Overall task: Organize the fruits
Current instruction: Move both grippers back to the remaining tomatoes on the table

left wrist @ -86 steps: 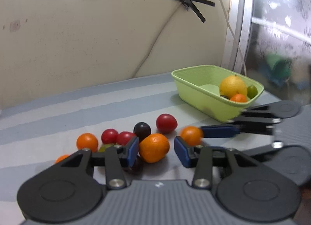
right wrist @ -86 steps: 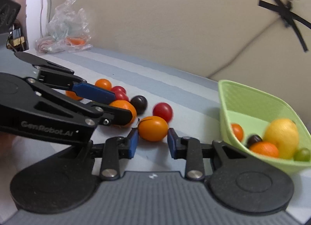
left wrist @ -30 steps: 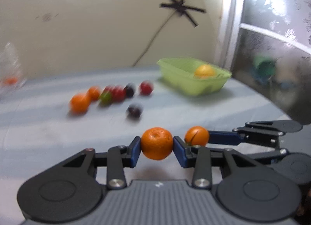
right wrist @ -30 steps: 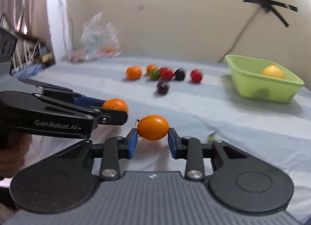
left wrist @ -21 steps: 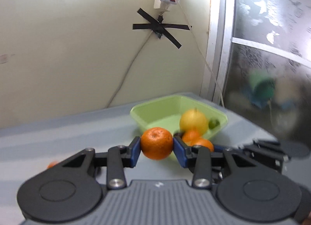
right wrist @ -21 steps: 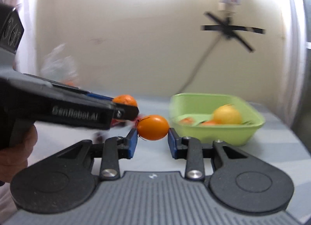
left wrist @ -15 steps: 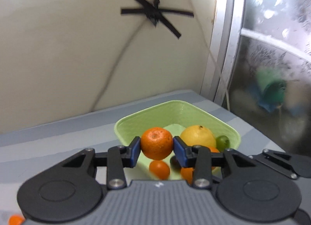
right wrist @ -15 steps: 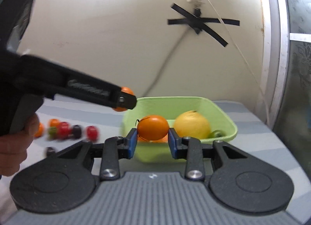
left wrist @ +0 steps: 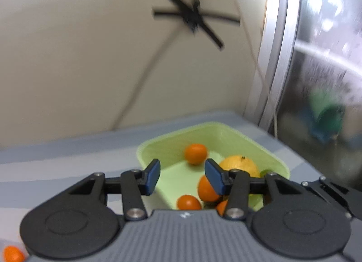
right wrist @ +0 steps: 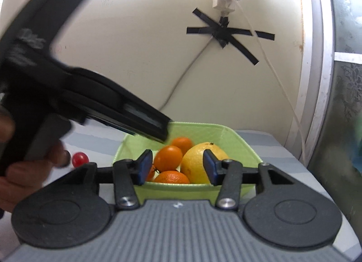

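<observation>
Inside the ribbed green basket point(right wrist: 226, 132) lie smooth round oranges point(right wrist: 167, 158).

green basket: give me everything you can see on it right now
The green basket is a pale lime, roughly rectangular tub, plastic by the look, with sloped walls textured like mesh and a rolled rim. It sits upright on the striped blue-grey table near the wall. Inside lie a large yellow citrus, several small orange fruits and a small green fruit behind the citrus. Both grippers hang open at its near rim; contact cannot be told.
</observation>
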`<action>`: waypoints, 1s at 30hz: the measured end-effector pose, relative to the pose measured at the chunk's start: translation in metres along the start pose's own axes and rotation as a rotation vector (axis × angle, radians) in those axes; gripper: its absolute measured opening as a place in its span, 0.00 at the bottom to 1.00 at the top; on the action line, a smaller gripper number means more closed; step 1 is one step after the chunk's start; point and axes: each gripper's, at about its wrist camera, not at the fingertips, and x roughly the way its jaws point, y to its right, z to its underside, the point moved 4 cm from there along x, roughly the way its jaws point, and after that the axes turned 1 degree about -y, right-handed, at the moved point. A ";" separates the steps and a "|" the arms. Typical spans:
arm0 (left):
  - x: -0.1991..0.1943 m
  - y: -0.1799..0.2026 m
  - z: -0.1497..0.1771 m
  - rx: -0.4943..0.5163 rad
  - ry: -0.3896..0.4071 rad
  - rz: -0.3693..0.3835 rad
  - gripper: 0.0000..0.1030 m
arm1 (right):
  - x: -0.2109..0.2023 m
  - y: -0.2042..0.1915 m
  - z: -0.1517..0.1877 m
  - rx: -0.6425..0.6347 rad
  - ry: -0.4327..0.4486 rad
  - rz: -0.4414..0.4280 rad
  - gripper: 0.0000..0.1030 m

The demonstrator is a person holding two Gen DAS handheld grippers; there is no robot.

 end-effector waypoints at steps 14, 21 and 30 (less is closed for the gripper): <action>-0.135 -0.140 0.106 -0.140 0.015 -0.270 0.40 | -0.029 -0.068 0.013 0.064 -0.110 -0.268 0.42; -0.127 -0.121 0.119 -0.097 0.001 -0.160 0.40 | -0.006 -0.106 0.010 0.028 -0.176 -0.324 0.42; -0.099 -0.071 0.120 0.062 -0.021 -0.113 0.42 | 0.048 -0.105 -0.006 -0.033 -0.222 -0.249 0.39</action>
